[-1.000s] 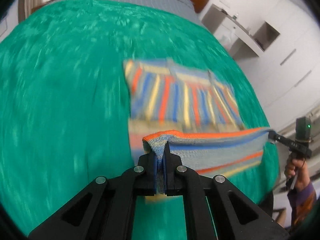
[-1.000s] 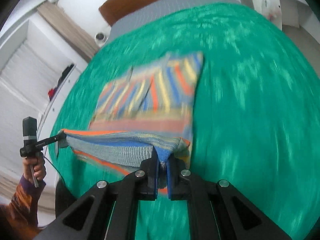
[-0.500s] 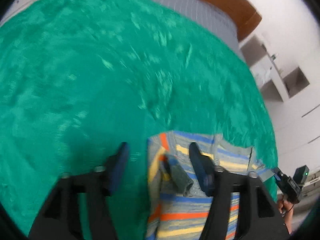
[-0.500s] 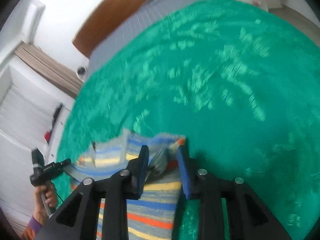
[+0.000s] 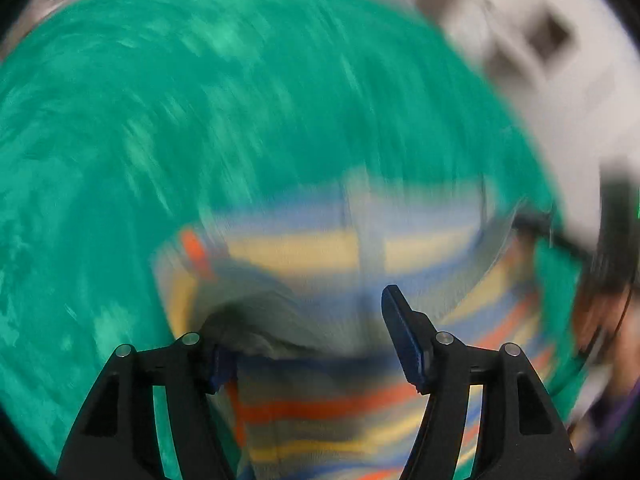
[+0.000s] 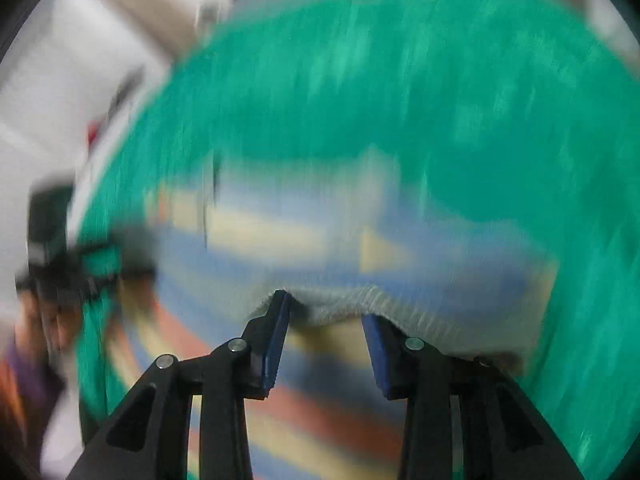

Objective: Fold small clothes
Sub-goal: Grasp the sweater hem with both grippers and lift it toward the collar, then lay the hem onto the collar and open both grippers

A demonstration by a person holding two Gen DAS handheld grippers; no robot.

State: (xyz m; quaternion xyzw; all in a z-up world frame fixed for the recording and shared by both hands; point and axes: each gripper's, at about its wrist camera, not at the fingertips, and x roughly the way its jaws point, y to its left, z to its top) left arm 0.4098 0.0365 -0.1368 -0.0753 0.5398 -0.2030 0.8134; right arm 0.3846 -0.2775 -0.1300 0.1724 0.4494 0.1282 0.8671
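A small knit garment (image 5: pixel 320 248) striped in blue, yellow, orange and grey lies folded on the green bedspread (image 5: pixel 200 100); both views are blurred. My left gripper (image 5: pixel 308 328) hangs over its left part with jaws opening. A grey fold of cloth drapes against the left finger, and the pads do not press on it. In the right wrist view the garment (image 6: pixel 260 236) fills the middle. My right gripper (image 6: pixel 326 308) also has its jaws opening, with the grey hem lying loose across its fingertips.
White cupboards (image 5: pixel 540 60) stand beyond the bed's right side. Held by a hand, the other gripper shows as a dark blur at the right edge of the left wrist view (image 5: pixel 616 220). It shows likewise at the left edge of the right wrist view (image 6: pixel 52 240).
Both grippers carried the lifted hem forward over the garment and let it go. Their jaws went from shut on the hem to apart, and the cloth now lies doubled.
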